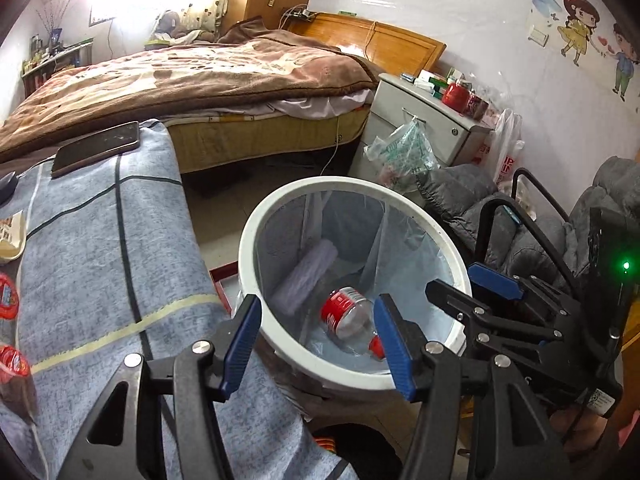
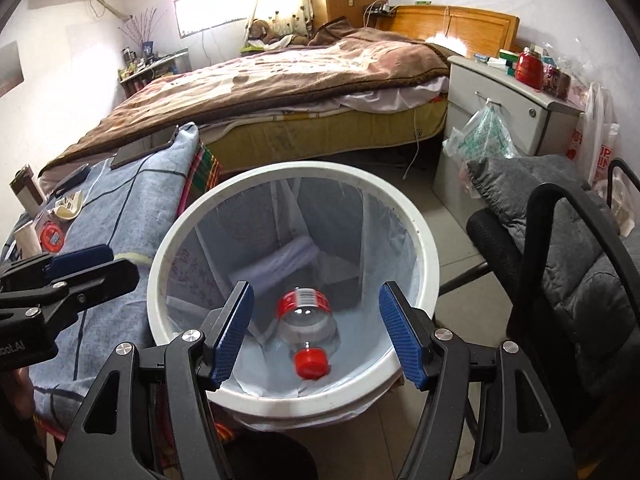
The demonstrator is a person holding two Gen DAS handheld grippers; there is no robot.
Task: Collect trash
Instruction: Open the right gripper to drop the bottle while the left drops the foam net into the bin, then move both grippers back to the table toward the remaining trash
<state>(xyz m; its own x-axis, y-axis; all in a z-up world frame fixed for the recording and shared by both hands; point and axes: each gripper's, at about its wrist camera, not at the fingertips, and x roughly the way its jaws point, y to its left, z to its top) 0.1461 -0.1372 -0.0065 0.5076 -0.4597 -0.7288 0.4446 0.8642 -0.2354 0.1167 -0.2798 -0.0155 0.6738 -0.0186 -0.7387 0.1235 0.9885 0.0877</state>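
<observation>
A white round trash bin (image 1: 256, 236) (image 2: 426, 240) with a clear liner stands on the floor beside a cloth-covered table. A clear plastic bottle with a red label and red cap (image 1: 346, 314) (image 2: 308, 320) lies inside it, with crumpled white paper (image 1: 306, 276) (image 2: 280, 260). My left gripper (image 1: 316, 344) is open and empty over the bin's near left rim. My right gripper (image 2: 316, 328) is open and empty above the bin's near rim; it also shows in the left wrist view (image 1: 460, 288). The left gripper shows at the left of the right wrist view (image 2: 92, 264).
The blue-grey clothed table (image 1: 100, 248) (image 2: 120, 208) holds a phone (image 1: 98, 146), red-lidded cups (image 1: 8, 296) (image 2: 52, 236) and a white wrapper (image 2: 70, 206). A black chair with a grey cushion (image 2: 560, 216) stands right of the bin. A bed (image 2: 280, 80) and nightstand (image 2: 508, 100) lie behind.
</observation>
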